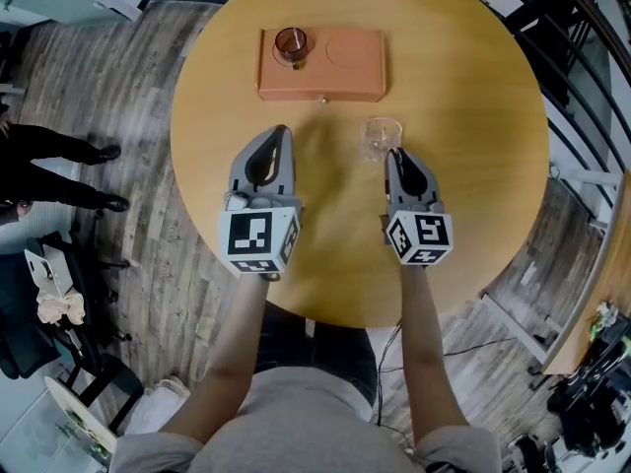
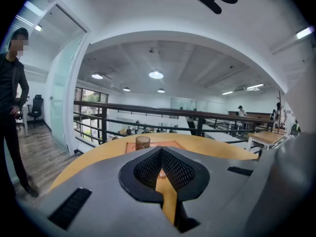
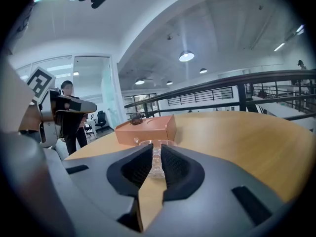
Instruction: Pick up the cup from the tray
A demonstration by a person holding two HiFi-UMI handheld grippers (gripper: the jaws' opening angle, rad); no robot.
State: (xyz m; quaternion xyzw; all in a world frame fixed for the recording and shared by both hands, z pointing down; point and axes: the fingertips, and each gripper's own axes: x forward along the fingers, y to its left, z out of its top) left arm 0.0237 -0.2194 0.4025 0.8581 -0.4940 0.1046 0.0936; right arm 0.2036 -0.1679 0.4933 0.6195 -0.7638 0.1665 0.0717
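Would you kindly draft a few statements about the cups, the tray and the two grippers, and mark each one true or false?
1. A brown cup stands in the left recess of the tray, as the head view shows it. True.
2. The clear cup sits in the tray's other recess. False: that recess is empty, and the clear cup is off the tray, over the bare table on the person's side.
3. The right gripper has its jaws closed on the clear cup's wall. True.
4. The left gripper is holding the brown cup. False: its jaws are together with nothing between them, and it is short of the tray.
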